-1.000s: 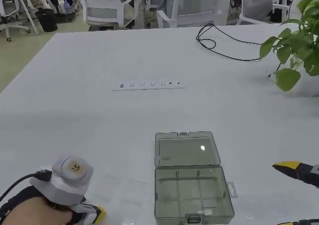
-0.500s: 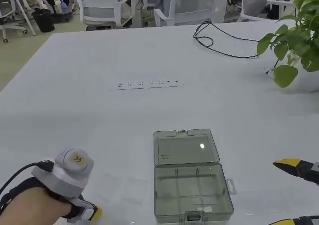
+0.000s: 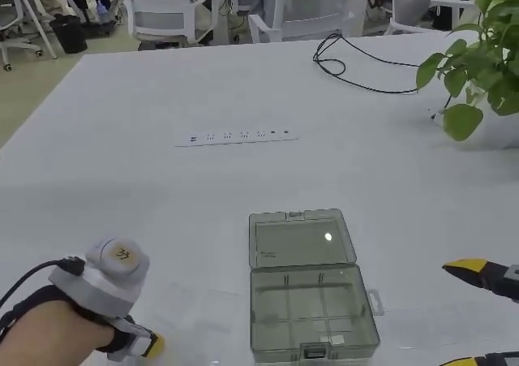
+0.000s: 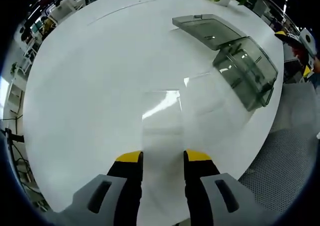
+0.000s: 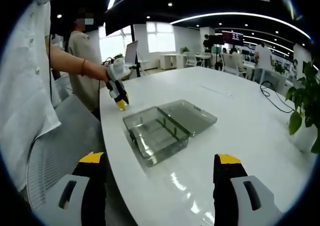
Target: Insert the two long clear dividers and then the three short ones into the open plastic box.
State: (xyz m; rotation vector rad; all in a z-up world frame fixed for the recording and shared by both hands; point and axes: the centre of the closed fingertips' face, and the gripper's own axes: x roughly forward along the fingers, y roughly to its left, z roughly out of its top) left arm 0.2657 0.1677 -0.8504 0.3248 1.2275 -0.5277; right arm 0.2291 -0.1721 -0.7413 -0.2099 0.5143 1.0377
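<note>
Dividers [image 4: 161, 101] lie flat as faint clear strips on the surface [image 3: 162, 204] just left of the box [image 3: 254, 309], ahead of the left gripper [image 4: 163, 158], whose jaws stand narrowly apart and empty. Thin, light, stiff and slick, they likely need pinching by an edge. The right gripper [image 5: 159, 161], right of the box, gapes wide, holding nothing. Faint lines inside the open box may be ribs or dividers; I cannot tell.

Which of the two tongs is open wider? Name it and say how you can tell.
The right tongs: their yellow-tipped jaws stand far apart in the right gripper view. The left tongs are open too, but with only a narrow gap.
</note>
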